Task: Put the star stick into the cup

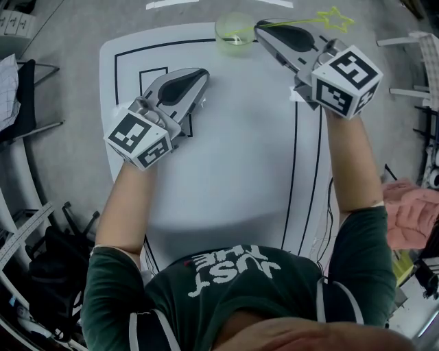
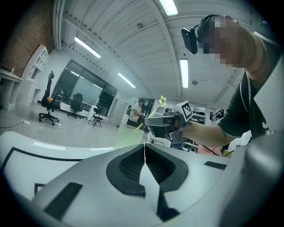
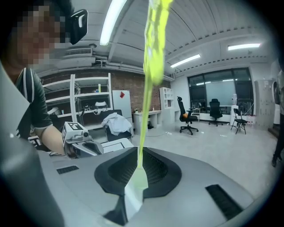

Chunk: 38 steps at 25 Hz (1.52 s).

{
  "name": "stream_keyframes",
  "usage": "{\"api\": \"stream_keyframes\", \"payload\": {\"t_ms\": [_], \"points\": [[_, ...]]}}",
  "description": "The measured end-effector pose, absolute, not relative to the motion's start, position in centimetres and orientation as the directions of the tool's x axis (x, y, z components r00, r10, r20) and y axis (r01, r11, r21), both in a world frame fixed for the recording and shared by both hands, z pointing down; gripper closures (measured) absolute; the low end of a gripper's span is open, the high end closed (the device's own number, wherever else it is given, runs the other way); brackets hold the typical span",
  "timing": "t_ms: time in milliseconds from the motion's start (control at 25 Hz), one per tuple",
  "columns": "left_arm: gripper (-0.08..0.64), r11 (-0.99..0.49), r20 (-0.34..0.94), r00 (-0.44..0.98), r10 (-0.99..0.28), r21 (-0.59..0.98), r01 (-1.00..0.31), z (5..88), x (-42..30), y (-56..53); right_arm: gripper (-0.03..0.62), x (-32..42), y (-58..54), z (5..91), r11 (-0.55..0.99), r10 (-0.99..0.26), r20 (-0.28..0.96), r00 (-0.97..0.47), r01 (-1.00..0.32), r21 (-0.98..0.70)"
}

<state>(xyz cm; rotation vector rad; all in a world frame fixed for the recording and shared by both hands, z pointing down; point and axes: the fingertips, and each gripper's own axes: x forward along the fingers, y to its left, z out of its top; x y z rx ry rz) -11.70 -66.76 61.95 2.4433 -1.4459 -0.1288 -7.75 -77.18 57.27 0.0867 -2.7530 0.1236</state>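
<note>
Head view: one cup [image 1: 234,41]; one star stick [image 1: 334,18].

White capital letters on the dark green shirt [image 1: 236,271] read "JUST THE", seen upside down from the head camera. Up from the shirt, the left cube [image 1: 139,139] and right cube [image 1: 346,81] bear black-and-white square code patterns.

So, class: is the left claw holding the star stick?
No, the left claw is shut on nothing, while the star stick is pinched in the right claw.
</note>
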Motion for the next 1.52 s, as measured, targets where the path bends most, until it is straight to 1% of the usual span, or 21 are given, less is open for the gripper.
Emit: {"api": "stream_keyframes", "payload": {"t_ms": [40, 80, 120, 160, 200, 760, 1160, 1440, 1520], "points": [[0.545, -0.45, 0.075, 0.491, -0.868, 0.3, -0.841, 62.0, -11.7, -66.7, 0.544, -7.9, -77.2, 57.3, 0.994, -0.044, 0.375, -0.926, -0.079, -0.079], [0.545, -0.45, 0.075, 0.492, -0.868, 0.302, -0.84, 62.1, -11.8, -66.6, 0.504, -8.0, -77.1, 57.5, 0.993, -0.044, 0.376, -0.925, -0.08, -0.081], [0.545, -0.45, 0.075, 0.492, -0.867, 0.305, -0.839, 62.1, -11.9, -66.6, 0.442, -8.0, -77.0, 57.6, 0.993, -0.044, 0.38, -0.924, -0.081, -0.081], [0.545, -0.45, 0.074, 0.493, -0.867, 0.307, -0.839, 62.2, -11.9, -66.5, 0.425, -8.1, -76.9, 57.9, 0.993, -0.044, 0.385, -0.922, -0.081, -0.081], [0.545, -0.45, 0.073, 0.493, -0.867, 0.309, -0.838, 62.2, -11.9, -66.5, 0.422, -8.0, -76.8, 58.0, 0.994, -0.042, 0.388, -0.921, -0.08, -0.08], [0.545, -0.452, 0.063, 0.496, -0.866, 0.327, -0.83, 62.0, -11.6, -66.5, 0.401, -7.9, -76.3, 58.5, 0.994, -0.038, 0.397, -0.917, -0.075, -0.079], [0.545, -0.464, 0.071, 0.509, -0.858, 0.318, -0.827, 61.2, -11.0, -64.9, 0.382, -5.4, -75.2, 59.9, 0.981, -0.085, 0.412, -0.907, -0.149, -0.125], [0.545, -0.443, 0.074, 0.492, -0.868, 0.333, -0.832, 59.0, -10.2, -61.9, 0.387, -2.1, -71.1, 60.2, 0.963, -0.088, 0.442, -0.892, -0.19, -0.191], [0.545, -0.45, 0.075, 0.5, -0.863, 0.336, -0.827, 58.1, -9.6, -60.7, 0.413, -1.4, -69.3, 59.8, 0.955, -0.082, 0.431, -0.899, -0.194, -0.222]]}}
